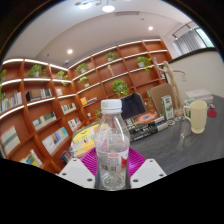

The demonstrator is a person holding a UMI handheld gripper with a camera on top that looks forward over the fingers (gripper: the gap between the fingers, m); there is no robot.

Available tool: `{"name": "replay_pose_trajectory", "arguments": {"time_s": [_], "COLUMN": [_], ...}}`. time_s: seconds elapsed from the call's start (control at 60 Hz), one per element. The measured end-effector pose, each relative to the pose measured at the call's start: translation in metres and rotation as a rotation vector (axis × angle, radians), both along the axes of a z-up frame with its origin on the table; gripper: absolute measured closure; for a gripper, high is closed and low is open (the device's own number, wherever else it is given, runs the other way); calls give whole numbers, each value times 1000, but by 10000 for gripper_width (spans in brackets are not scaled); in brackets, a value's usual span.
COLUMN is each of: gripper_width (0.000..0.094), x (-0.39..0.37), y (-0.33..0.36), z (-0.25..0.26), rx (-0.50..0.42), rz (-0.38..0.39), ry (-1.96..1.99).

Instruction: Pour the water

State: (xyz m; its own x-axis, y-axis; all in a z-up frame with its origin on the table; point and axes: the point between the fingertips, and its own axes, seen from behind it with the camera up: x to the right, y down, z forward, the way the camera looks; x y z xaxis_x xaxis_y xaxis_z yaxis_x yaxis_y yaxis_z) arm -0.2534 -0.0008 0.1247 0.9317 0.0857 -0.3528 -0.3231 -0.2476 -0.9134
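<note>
A clear plastic water bottle (111, 128) with a white cap and a red-and-white label stands upright between my fingers. My gripper (112, 157) is shut on it, with the magenta pads (90, 160) pressing on both sides of its lower half. The bottle looks mostly empty, though I cannot tell its water level. A cream mug (198, 115) with a handle stands on the dark table (168, 148), beyond the fingers to the right and well apart from the bottle.
Books and small items (143, 120) lie on the table behind the bottle. A yellow object (84, 134) sits to its left. Tall wooden bookshelves (60, 95) with books and plants fill the back wall.
</note>
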Motion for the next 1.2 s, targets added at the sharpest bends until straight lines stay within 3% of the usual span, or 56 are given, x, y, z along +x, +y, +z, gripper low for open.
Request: {"name": "replay_pose_trajectory", "arguments": {"time_s": [0.233, 0.467, 0.7, 0.9, 1.2], "gripper_width": [555, 556, 556, 556, 556], "x": [103, 196, 252, 283, 284], "y": [30, 70, 93, 107, 113], "z": [49, 74, 100, 91, 87], "rx": [14, 56, 126, 152, 118], "rz": [-136, -225, -256, -294, -298], "ry": [568, 1037, 1503, 1845, 1890]}}
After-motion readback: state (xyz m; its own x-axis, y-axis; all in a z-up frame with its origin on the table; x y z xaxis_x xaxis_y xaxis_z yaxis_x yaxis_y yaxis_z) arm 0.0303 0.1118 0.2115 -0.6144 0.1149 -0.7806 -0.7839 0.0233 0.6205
